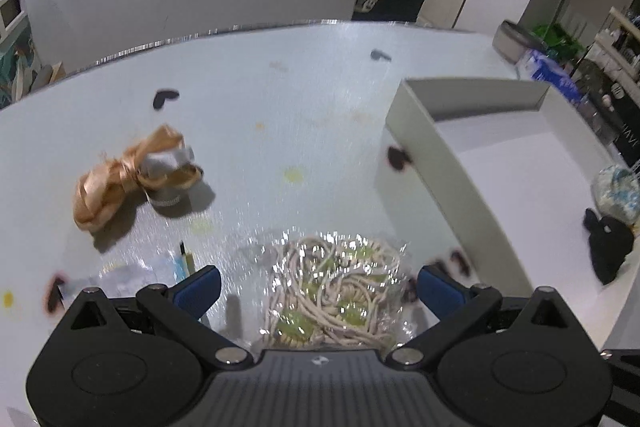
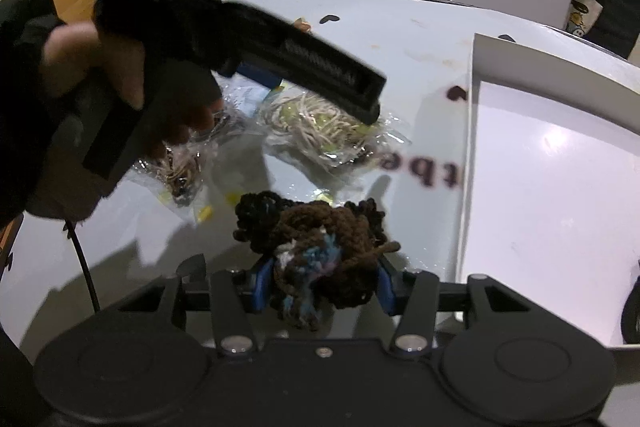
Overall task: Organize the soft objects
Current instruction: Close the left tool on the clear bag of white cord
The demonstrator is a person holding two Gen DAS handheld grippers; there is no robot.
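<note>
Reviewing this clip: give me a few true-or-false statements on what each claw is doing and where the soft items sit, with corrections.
1. The right claw is shut on the brown yarn bundle. True.
2. The left claw is shut on the gold ribbon. False: it is open above the bagged cord; the ribbon lies apart on the table.
3. The white box already holds a black item. True.
4. The yarn bundle sits inside the box. False: it is outside, left of the box wall.
</note>
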